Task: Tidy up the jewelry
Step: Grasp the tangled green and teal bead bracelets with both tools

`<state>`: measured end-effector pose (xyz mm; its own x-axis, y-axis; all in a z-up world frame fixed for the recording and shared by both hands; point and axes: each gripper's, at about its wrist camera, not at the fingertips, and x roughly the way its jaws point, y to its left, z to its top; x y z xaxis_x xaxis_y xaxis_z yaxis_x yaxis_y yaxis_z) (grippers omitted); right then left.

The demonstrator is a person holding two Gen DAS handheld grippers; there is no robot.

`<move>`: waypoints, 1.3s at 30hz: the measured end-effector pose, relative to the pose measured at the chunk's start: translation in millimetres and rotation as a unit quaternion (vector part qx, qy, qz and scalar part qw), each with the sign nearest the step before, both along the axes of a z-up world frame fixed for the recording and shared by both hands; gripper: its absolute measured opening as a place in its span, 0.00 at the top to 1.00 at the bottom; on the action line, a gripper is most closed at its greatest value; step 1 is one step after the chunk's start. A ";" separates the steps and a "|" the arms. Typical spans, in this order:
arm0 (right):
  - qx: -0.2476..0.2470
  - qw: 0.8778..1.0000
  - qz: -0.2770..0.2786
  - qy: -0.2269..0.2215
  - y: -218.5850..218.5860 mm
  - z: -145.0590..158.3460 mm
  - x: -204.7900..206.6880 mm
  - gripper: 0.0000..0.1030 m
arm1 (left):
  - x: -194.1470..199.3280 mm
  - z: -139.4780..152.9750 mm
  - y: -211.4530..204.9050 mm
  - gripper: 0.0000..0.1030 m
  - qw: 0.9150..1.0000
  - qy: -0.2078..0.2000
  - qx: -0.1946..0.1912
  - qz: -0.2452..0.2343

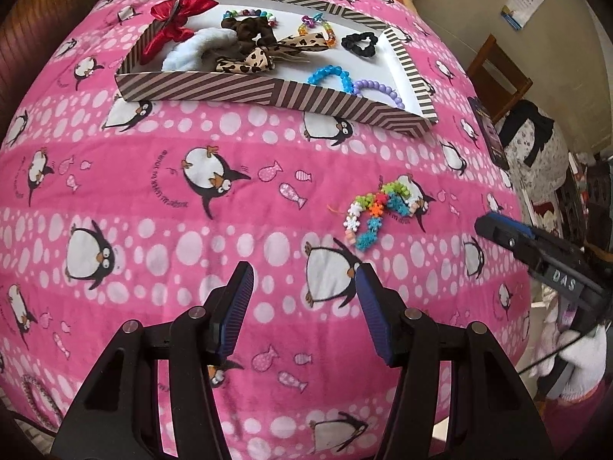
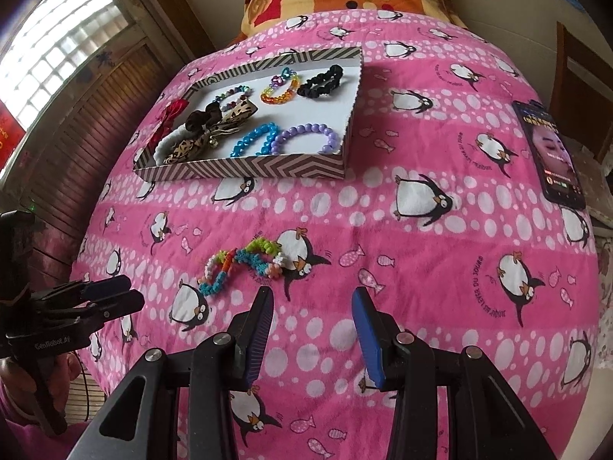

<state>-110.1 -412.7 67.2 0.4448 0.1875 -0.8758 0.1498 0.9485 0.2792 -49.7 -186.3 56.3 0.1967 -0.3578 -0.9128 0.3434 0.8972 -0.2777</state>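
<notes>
— How do the jaws stand?
— The left gripper (image 1: 304, 274) is spread wide, holding nothing; the right gripper (image 2: 312, 299) likewise.
— And the jewelry?
— A snowflake bracelet (image 1: 377, 212) lies on the pink blanket (image 1: 153, 176) just ahead of both. Farther ahead, the striped box (image 1: 268, 94) holds bracelets, scrunchies and bows.

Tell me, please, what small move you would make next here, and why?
Probably bring the open right gripper forward and left over the multicolored bracelet. It is the only piece lying on the pink blanket, outside the striped box, and it sits just ahead of that gripper. Both grippers are open and hold nothing.
</notes>
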 end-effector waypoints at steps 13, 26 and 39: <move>-0.007 0.999 0.037 -0.006 18.9 -22.9 27.5 0.61 | 19.2 -17.9 -37.8 0.46 1.000 -0.004 0.016 -0.009; -0.030 0.998 0.064 0.003 24.9 -36.7 50.1 0.61 | 23.4 -34.1 -48.7 0.46 0.999 -0.004 0.050 -0.015; -0.058 0.992 0.109 0.015 37.7 -46.9 61.8 0.64 | 24.6 -38.2 -64.6 0.46 0.995 -0.020 0.083 -0.042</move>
<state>-48.3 -375.1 20.3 0.3777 0.1732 -0.9096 -0.0562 0.9848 0.1641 -25.1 -251.0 18.1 0.2103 -0.2189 -0.9528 0.4267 0.8974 -0.1120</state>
